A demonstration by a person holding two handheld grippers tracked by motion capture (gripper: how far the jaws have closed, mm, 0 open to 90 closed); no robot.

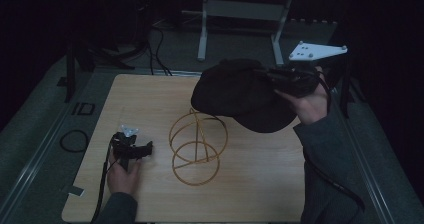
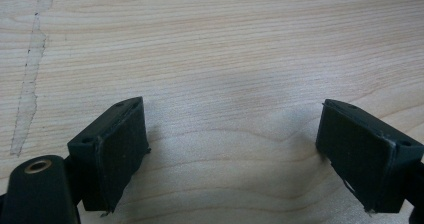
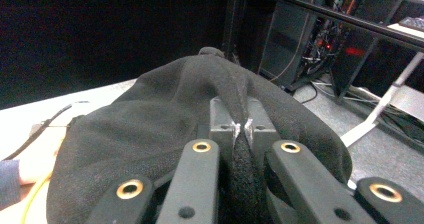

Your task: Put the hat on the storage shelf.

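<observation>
Dim room, wooden desk: right tongs clamp a black cap at upper right above the wire stand, left tongs gape empty at lower left; thin pinch may slip, dropping cap beside stand.

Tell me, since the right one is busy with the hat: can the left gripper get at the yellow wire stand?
Probably yes. The left gripper rests open on the wooden table, and only bare tabletop lies between it and the yellow wire stand. The black cloth hat hangs beyond the stand.
</observation>
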